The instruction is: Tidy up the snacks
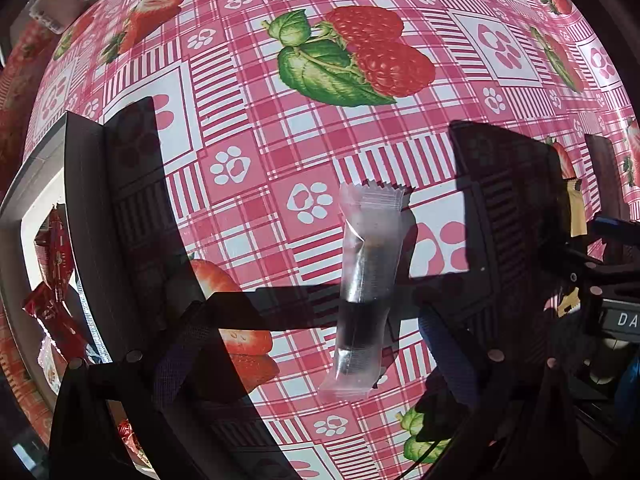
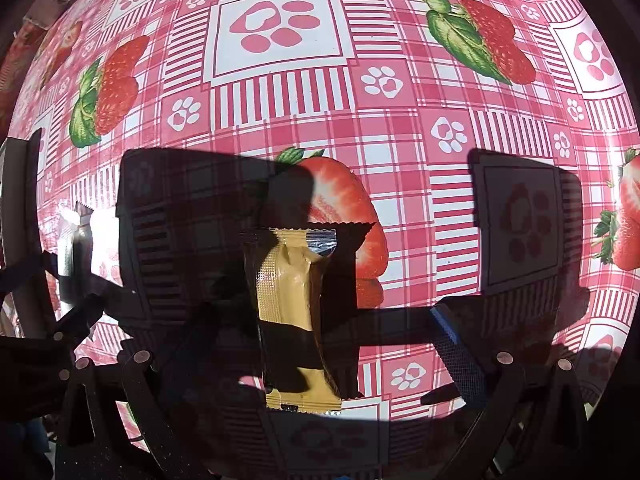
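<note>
The left gripper [image 1: 320, 344] was closest, with its two dark fingers [image 1: 188, 344] spread wide and grabbing nothing. A clear snack packet [image 1: 366, 280] lay flat on the tablecloth [image 1: 280, 128] between them, touching neither finger. Off to the left stood a box [image 1: 86, 208] with red snack packets [image 1: 56, 256] inside it. Far at the top left sat a small clear container [image 1: 52, 8].

The right gripper [image 2: 320, 352] had its fingers [image 2: 460, 352] spread wide too, holding nothing. A gold snack packet [image 2: 290, 280] lay flat between them, partly in shadow. The tablecloth was pink checks with strawberries and paw prints. The clear packet also showed at the left edge of the right view.
</note>
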### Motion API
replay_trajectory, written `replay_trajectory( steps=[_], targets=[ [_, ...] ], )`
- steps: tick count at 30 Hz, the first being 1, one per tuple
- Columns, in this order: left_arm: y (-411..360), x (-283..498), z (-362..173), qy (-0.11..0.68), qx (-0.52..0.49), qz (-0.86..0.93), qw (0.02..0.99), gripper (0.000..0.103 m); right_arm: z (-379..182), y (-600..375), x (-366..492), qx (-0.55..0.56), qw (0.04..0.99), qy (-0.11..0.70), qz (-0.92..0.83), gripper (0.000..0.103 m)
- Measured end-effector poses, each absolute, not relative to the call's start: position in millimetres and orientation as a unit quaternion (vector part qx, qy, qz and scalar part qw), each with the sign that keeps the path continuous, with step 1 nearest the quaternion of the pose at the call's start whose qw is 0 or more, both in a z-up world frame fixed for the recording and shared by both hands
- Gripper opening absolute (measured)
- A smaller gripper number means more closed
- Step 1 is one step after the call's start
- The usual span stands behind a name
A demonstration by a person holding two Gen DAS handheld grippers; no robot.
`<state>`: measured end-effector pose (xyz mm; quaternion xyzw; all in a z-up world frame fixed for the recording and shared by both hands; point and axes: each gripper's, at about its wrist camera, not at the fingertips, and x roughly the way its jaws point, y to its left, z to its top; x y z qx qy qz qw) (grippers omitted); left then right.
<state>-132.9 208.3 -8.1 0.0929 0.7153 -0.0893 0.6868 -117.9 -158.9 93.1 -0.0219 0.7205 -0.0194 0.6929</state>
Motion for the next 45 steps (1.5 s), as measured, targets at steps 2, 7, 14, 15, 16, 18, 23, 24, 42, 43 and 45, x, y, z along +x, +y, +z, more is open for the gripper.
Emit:
replay_trajectory(
  steps=[2,7,14,15,16,18,23,24,42,43,45],
  targets=[
    [208,-133,-9,0.716,0.093,-0.089,0.686,0.103,93,-159,-118,-0.022,0.693,0.721,-0.019,0.103],
    [207,-132,-9,0.716,0.093,-0.089,0.686,0.103,93,-159,-118,-0.022,0.693,0.72,-0.019,0.103],
    [209,-135,-7,0.707,0.09,-0.09,0.696,0.103,93,-160,-119,-0.022,0.695,0.718,-0.019,0.103],
    [210,-136,-7,0.706,0.089,-0.09,0.697,0.103,93,-160,-119,-0.022,0.697,0.717,-0.019,0.103],
    [211,-137,-7,0.705,0.089,-0.09,0.697,0.103,93,-159,-120,-0.022,0.698,0.716,-0.019,0.103],
    [211,-138,-7,0.706,0.089,-0.089,0.697,0.103,93,-159,-120,-0.022,0.696,0.717,-0.02,0.103],
    [209,-134,-8,0.717,0.093,-0.087,0.686,0.103,88,-159,-109,-0.021,0.67,0.742,-0.02,0.103],
    [208,-132,-8,0.72,0.094,-0.086,0.682,0.103,88,-159,-107,-0.02,0.666,0.745,-0.02,0.103],
    [210,-129,37,0.703,0.095,-0.105,0.697,0.016,123,-141,-91,0.008,0.691,0.722,0.032,0.024],
    [211,-129,41,0.7,0.096,-0.105,0.699,0.016,125,-140,-90,0.011,0.691,0.722,0.036,0.024],
    [214,-131,49,0.697,0.093,-0.104,0.703,0.016,132,-138,-86,0.016,0.692,0.721,0.043,0.024]
  ],
)
